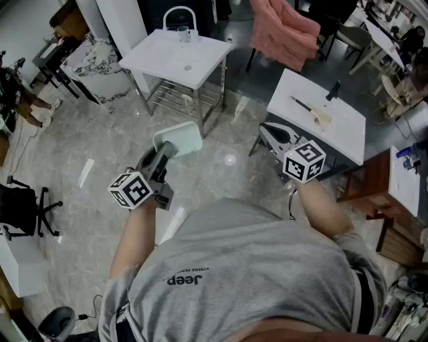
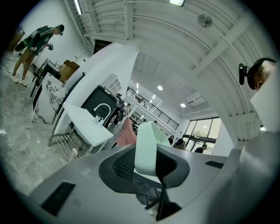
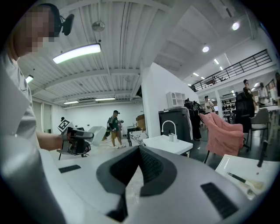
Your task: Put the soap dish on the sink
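Observation:
A pale green soap dish (image 1: 178, 140) is held out in front of the person over the floor, with my left gripper (image 1: 166, 152) shut on its near edge. In the left gripper view the soap dish (image 2: 150, 144) stands on edge between the dark pads (image 2: 122, 166). The white sink (image 1: 179, 57) with a curved faucet (image 1: 179, 15) stands a few steps ahead, also seen as the sink (image 2: 87, 124) at the left of that view. My right gripper (image 1: 269, 131) hangs to the right, shut with nothing in it. The right gripper view shows the sink (image 3: 168, 145) and the soap dish (image 3: 96, 133).
A white table (image 1: 334, 123) with a brush (image 1: 311, 110) on it stands by my right gripper. A pink draped chair (image 1: 284, 30) is beyond it. A marble-patterned cabinet (image 1: 100, 67) sits left of the sink, and an office chair (image 1: 27, 204) at far left. A person (image 3: 114, 127) stands in the distance.

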A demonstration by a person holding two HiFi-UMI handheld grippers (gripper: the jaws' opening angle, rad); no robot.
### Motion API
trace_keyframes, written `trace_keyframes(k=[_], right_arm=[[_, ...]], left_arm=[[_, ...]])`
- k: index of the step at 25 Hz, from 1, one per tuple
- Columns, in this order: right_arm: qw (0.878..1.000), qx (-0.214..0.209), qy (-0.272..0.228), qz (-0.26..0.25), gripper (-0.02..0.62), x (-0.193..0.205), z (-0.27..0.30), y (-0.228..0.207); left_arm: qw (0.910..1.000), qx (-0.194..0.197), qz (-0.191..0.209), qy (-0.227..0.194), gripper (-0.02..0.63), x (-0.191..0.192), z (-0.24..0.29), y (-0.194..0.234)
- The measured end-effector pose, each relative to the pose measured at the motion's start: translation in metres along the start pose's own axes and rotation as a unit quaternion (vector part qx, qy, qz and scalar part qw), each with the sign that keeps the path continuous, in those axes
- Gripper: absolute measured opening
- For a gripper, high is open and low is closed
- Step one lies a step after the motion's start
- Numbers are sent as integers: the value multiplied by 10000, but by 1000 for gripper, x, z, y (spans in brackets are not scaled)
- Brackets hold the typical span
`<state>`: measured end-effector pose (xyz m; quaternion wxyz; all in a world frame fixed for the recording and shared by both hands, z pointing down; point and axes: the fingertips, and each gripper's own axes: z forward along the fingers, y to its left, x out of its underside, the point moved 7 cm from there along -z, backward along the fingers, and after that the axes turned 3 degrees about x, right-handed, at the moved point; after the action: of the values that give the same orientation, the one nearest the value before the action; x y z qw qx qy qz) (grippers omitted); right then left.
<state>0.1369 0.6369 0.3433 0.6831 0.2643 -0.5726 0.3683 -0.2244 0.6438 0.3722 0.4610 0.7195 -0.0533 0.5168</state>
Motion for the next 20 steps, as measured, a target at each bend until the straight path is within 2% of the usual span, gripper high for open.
trace_keyframes(k=[17,20], right_arm=[[10000,-67,55,-49,52,-2,-10,-23],[9999,-129,39,-89,53,-2,-21,-40]], left_arm=[[10000,53,8,56,86,10,31,-13],[10000,36,24,69,86,16,49,-23]])
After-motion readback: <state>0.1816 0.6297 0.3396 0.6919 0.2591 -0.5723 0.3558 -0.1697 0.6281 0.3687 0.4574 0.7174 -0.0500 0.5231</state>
